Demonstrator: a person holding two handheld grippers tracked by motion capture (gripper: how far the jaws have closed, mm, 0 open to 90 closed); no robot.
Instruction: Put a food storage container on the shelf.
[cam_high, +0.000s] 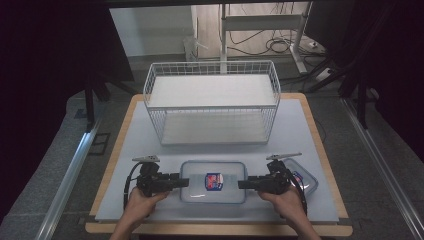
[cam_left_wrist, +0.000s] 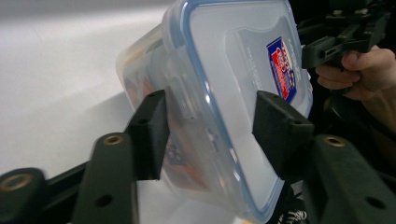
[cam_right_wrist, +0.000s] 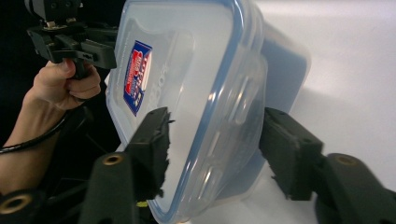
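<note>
Dark curtains close off both sides of the room, and cables trail over the floor beyond the far edge of my bench (cam_high: 310, 150), which has a pale grey top with a wooden rim. From the high view, a white wire basket (cam_high: 212, 102) with two shelves stands at the middle of the far half. At the middle of the near edge lies a clear lidded container (cam_high: 213, 181) with a blue seal and a red-and-blue label on its lid. A second clear container (cam_high: 303, 181) sits just beside it toward the near right corner, partly behind my right hand. My left tool (cam_high: 176, 182) points in at the lidded container's left end and my right tool (cam_high: 245, 184) at its right end, each reaching the box's edge.

Through the left gripper view, my left tool (cam_left_wrist: 208, 133) has its two black jaws set wide, one on either side of the container's short end (cam_left_wrist: 196, 107), at the lid side and the base side; I cannot tell whether the pads press it. My other hand (cam_left_wrist: 359, 70) shows beyond the box with its tool.

Through the right gripper view, my right tool (cam_right_wrist: 215, 149) straddles the opposite end of the lidded container (cam_right_wrist: 187, 93) the same way, jaws wide about lid and base, with grip uncertain. The second container's blue lid (cam_right_wrist: 285, 70) shows behind it. My left hand (cam_right_wrist: 63, 84) grips its handle beyond.
</note>
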